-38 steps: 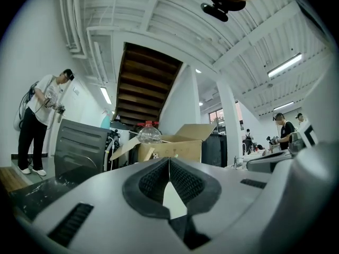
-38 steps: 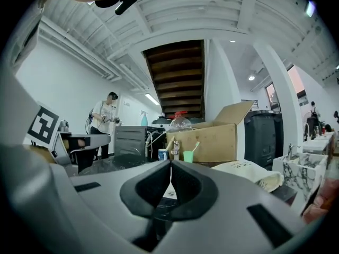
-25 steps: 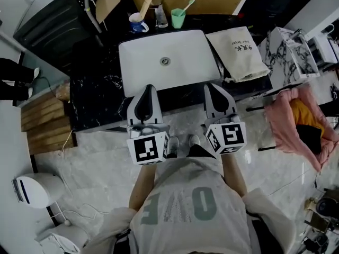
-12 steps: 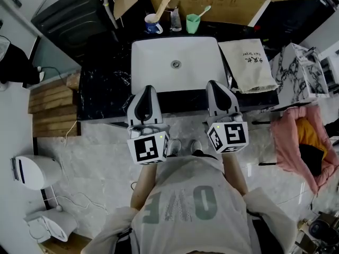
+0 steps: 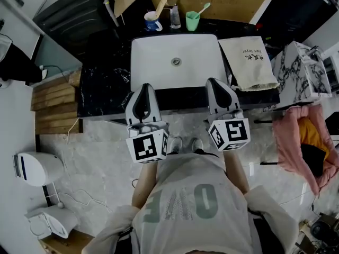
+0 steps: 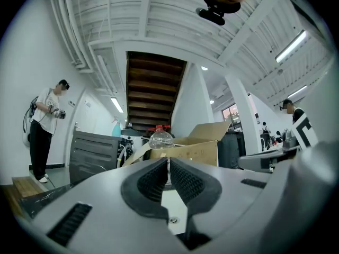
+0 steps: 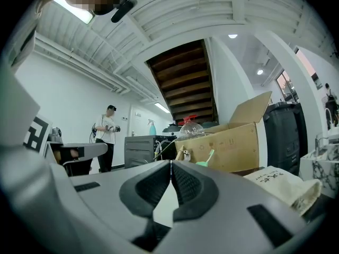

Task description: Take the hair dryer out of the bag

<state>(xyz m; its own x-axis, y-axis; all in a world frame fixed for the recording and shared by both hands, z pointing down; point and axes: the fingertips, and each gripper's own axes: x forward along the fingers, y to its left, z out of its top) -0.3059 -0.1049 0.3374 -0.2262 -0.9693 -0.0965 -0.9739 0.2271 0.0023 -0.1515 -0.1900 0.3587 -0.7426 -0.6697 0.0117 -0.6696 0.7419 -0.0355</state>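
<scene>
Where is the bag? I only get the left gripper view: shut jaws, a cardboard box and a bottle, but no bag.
Observer: In the head view the cloth bag lies flat on the dark counter, just right of the white sink.
Operator: Is the right gripper on it?
Observer: No. The right gripper is held at the front of the counter, apart from the bag, with its jaws together and nothing between them.
Operator: Anything behind the sink?
Observer: A blue mug, a clear glass and a green cup holding a toothbrush stand in a row.
</scene>
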